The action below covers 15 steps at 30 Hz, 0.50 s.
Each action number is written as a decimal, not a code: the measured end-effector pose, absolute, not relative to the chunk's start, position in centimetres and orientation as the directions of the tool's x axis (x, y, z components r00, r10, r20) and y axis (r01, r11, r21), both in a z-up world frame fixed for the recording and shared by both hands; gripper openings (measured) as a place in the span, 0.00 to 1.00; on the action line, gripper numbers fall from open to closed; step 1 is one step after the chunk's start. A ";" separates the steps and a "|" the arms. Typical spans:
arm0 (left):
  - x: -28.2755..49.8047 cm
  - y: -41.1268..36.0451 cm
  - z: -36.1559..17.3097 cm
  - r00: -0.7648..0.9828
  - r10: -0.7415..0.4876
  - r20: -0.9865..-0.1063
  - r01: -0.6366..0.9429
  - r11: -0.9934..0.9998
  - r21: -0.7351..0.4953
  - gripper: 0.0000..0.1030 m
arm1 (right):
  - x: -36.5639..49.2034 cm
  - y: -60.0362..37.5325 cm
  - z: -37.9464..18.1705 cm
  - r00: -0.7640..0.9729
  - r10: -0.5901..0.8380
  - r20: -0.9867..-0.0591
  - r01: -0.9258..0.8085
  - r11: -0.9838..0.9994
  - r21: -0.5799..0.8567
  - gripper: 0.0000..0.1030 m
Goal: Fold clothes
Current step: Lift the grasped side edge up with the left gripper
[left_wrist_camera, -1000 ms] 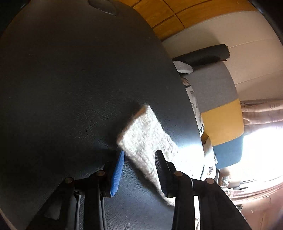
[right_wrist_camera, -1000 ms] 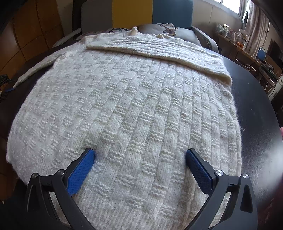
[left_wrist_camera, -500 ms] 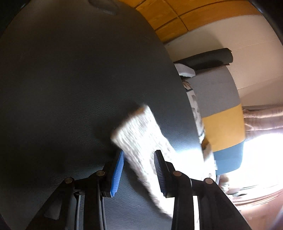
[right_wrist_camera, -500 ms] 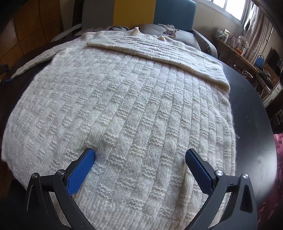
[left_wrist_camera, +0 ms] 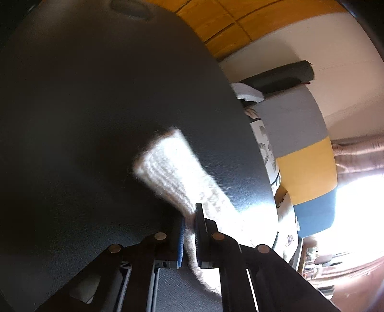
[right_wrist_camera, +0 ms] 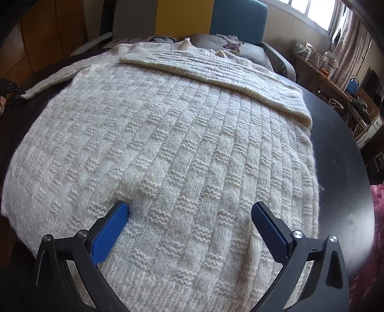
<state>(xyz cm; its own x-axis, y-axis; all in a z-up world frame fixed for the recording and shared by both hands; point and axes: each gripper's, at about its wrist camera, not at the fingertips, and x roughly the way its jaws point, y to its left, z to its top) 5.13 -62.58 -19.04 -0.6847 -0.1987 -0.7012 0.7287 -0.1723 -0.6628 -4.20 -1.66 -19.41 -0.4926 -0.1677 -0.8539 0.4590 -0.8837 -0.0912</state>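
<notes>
1. Lying flat on the dark table (right_wrist_camera: 340, 153) is a big cream knitted sweater (right_wrist_camera: 168, 148) — it covers most of the tabletop in the right wrist view.
2. One sleeve (right_wrist_camera: 211, 69) is folded across the top of the sweater, near the collar.
3. The other sleeve (left_wrist_camera: 172, 168) sticks out to the side over the bare table (left_wrist_camera: 84, 108). In the right wrist view it is the thin strip at the far left (right_wrist_camera: 50, 81).
4. The left gripper (left_wrist_camera: 189, 230) is clamped on that sleeve. Its two pads are almost together, with the fuzzy knit squeezed between them, a little way back from the cuff end.
5. The cuff end looks blurry in the left wrist view.
6. The right gripper (right_wrist_camera: 190, 211) has its blue pads (right_wrist_camera: 110, 232) wide apart. Both tips rest on the lower part of the sweater, and the left tip dents the knit a bit. Nothing is pinched between them.
7. Behind the table stands a chair (right_wrist_camera: 182, 16) with grey, yellow and blue panels. A grey cushion with a picture (right_wrist_camera: 230, 44) lies on it.
8. A shelf with jars (right_wrist_camera: 328, 62) stands at the far right, by the curtain — the jars are too small to show any words.
9. No writing or labels can be read anywhere.
</notes>
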 end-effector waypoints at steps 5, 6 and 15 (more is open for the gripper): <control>1.9 -60.0 -15.2 -0.742 -0.195 -0.641 0.666 -0.325 -0.672 0.05 | -4.3 -2.0 -19.1 -0.497 -0.161 -0.853 0.462 -0.881 -0.103 1.00; 0.9 -59.4 -14.4 -0.757 -0.183 -0.627 0.646 -0.355 -0.676 0.05 | -4.3 -2.0 -18.9 -0.499 -0.162 -0.851 0.459 -0.883 -0.101 1.00; -9.3 -50.2 -7.2 -0.874 0.012 -0.486 0.393 -0.569 -0.722 0.05 | -5.5 -1.2 -16.8 -0.551 -0.209 -0.808 0.416 -0.908 -0.049 1.00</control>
